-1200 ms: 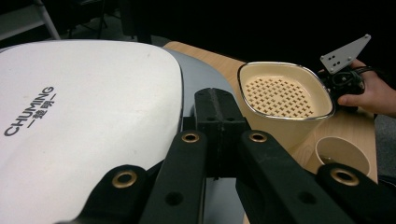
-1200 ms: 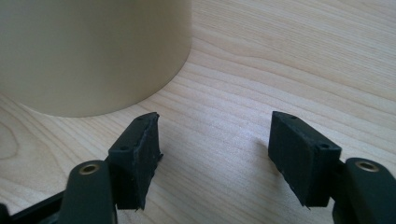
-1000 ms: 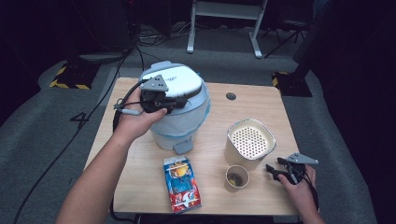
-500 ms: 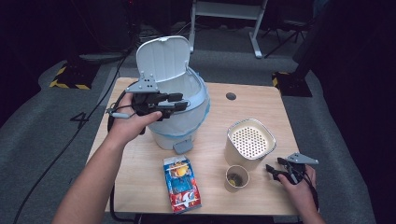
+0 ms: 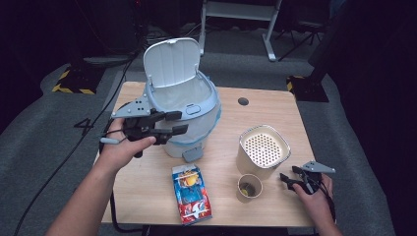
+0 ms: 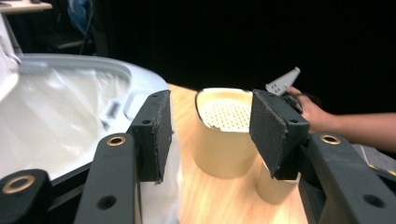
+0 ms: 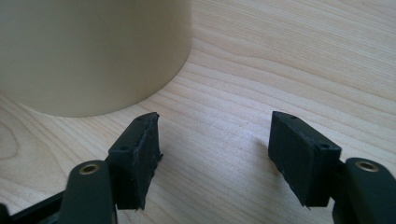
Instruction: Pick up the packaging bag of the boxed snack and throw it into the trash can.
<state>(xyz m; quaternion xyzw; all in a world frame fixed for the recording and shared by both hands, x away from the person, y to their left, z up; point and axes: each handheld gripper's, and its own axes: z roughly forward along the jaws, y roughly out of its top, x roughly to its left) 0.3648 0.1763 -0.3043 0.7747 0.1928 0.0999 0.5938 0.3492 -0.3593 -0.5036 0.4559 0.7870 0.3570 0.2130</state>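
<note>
A white and blue bin (image 5: 196,120) lined with a plastic bag (image 6: 56,121) stands at the table's back left, its lid (image 5: 172,61) upright and open. My left gripper (image 5: 179,123) hovers at the bin's near left rim, pointing right. Its jaws have just been opening and stand open with nothing between them (image 6: 210,135). My right gripper (image 5: 287,181) rests low at the front right, beside a cream container (image 5: 263,150). Its jaws are apart over bare wood (image 7: 215,154), and the container's wall (image 7: 84,51) is just ahead.
A small paper cup (image 5: 249,188) stands in front of the cream container with its perforated insert (image 6: 224,114). A colourful snack packet (image 5: 191,192) lies near the front edge. The wooden table (image 5: 275,110) has a cable hole (image 5: 243,102). Dark floor and cables surround it.
The bin's lid has swung from shut to upright. My left gripper has come off the lid, moved left and a little down toward the person, and its jaws have opened. The right hand stayed still.
</note>
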